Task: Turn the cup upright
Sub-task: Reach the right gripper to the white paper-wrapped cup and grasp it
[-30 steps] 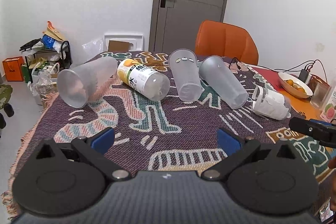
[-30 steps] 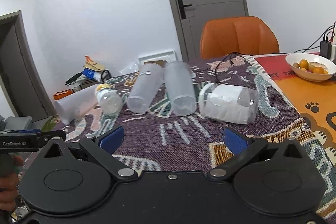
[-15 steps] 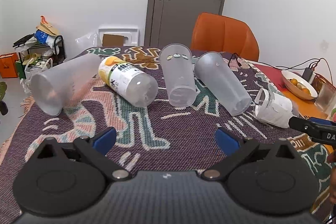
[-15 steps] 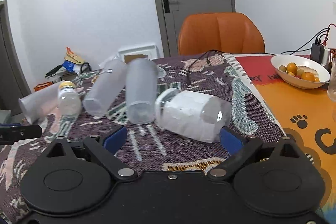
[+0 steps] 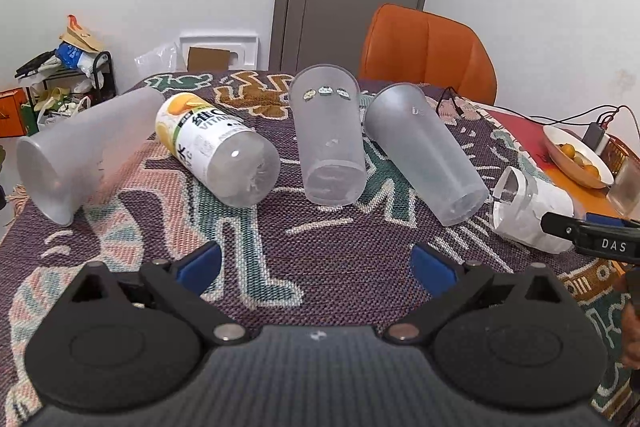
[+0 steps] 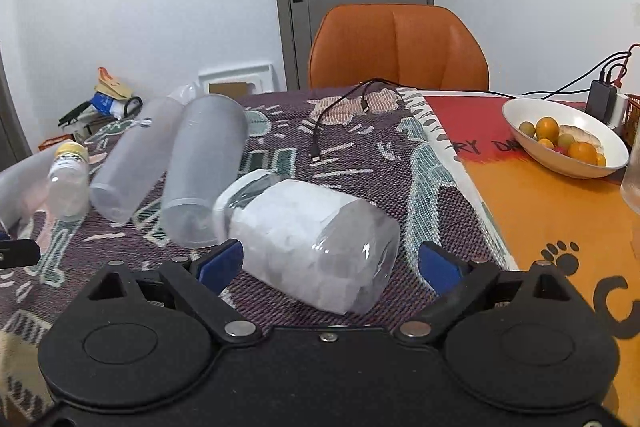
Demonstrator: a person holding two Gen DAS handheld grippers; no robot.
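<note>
Several containers lie on their sides on the patterned cloth. In the left wrist view: a frosted cup (image 5: pixel 76 155) at far left, an orange-label bottle (image 5: pixel 216 151), a clear cup (image 5: pixel 330 143), a grey frosted cup (image 5: pixel 424 155) and a white-wrapped jar (image 5: pixel 528 211). My left gripper (image 5: pixel 316 263) is open and empty, short of the clear cup. In the right wrist view the white-wrapped jar (image 6: pixel 308 239) lies between the open fingers of my right gripper (image 6: pixel 330 263), not gripped. The grey cup (image 6: pixel 204 167) lies left of it.
An orange chair (image 6: pixel 400 47) stands behind the table. A white bowl of oranges (image 6: pixel 564 139) sits at the right on the orange mat. A black cable (image 6: pixel 340 115) lies on the cloth. A glass (image 6: pixel 632 171) stands at the right edge. Clutter sits on the floor at left.
My right gripper has moved forward and right, so the white-wrapped jar now lies between its fingers. My left gripper has moved forward, closer to the cups. No container has moved.
</note>
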